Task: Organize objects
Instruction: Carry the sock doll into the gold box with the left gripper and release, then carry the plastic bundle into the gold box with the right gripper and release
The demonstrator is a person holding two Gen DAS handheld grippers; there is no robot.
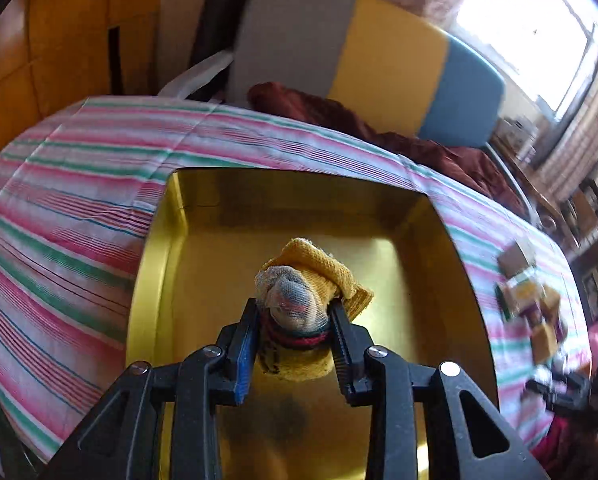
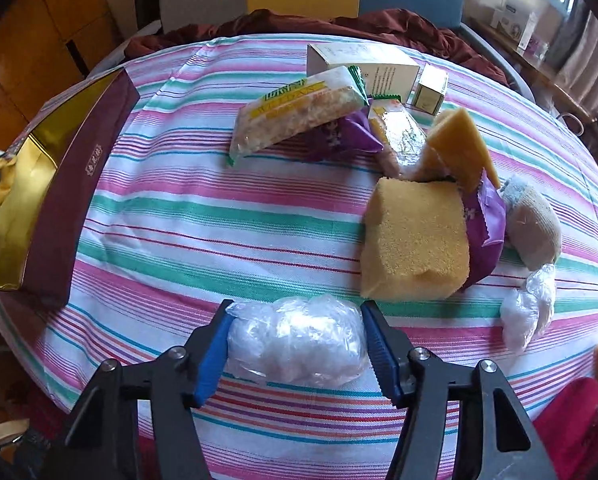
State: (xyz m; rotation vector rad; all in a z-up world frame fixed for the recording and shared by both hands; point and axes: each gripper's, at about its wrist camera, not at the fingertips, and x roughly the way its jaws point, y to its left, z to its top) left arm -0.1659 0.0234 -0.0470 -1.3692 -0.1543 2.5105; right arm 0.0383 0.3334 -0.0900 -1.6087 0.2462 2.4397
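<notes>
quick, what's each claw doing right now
Left claw: closed on a rolled yellow sock bundle, held over the gold box.
Right claw: closed on a clear plastic bag wad at the striped tablecloth.

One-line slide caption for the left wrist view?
Left tongs hold a rolled yellow sock bundle over the gold-lined box on the striped tablecloth.

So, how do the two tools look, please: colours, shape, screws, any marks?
Both are black plastic linkage frames with triangular cut-outs and round silver screw heads at the joints. The left tool has one finger pad with a blue side face and a black ribbed pad opposite. The right tool shows blue ribbed pads on both fingers. No cables, markings or sleeves are visible.
</notes>
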